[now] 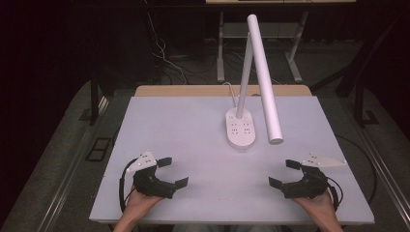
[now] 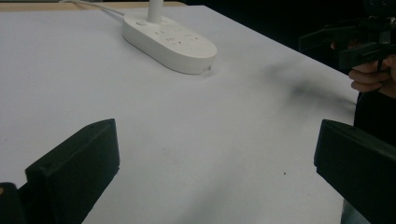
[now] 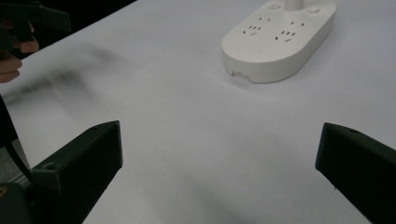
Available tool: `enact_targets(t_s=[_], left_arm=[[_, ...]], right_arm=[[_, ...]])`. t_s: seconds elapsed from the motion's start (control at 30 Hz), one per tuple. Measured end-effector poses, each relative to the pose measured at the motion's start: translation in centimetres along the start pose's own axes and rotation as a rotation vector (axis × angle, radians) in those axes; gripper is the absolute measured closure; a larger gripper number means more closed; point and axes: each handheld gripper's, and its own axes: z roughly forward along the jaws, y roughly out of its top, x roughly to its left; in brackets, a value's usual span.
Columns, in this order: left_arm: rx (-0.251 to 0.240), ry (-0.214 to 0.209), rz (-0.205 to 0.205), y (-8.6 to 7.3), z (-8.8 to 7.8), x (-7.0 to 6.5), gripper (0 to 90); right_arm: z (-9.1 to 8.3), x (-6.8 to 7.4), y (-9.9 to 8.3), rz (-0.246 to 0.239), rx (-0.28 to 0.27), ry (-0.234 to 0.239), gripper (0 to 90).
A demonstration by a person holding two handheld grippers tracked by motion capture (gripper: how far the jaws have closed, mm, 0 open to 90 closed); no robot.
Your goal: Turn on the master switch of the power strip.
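On the pale grey table top (image 1: 193,145), the white oval socket-base desk lamp (image 1: 240,128) stands well ahead of and between the left gripper (image 1: 172,172) and right gripper (image 1: 283,173), both with jaws apart, holding nothing.

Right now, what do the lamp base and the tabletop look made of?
Lamp base: looks like moulded white plastic with a smooth satin finish; rounded seamless edges and socket holes cut into the top, soft highlights in the right gripper view. Tabletop: a matte pale sheet, possibly laminate or coated board; no glare, dark scuff smears show on it, and a wood-coloured edge runs along the far side.
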Motion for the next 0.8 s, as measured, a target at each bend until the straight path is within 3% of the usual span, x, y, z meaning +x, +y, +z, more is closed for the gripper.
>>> enact_targets(t_s=[0.8], left_arm=[[0.021,-0.010,-0.017,0.09,-0.41,0.04,0.0]], right_arm=[[0.12,0.21,0.08,0.014,0.070,0.025,0.2]])
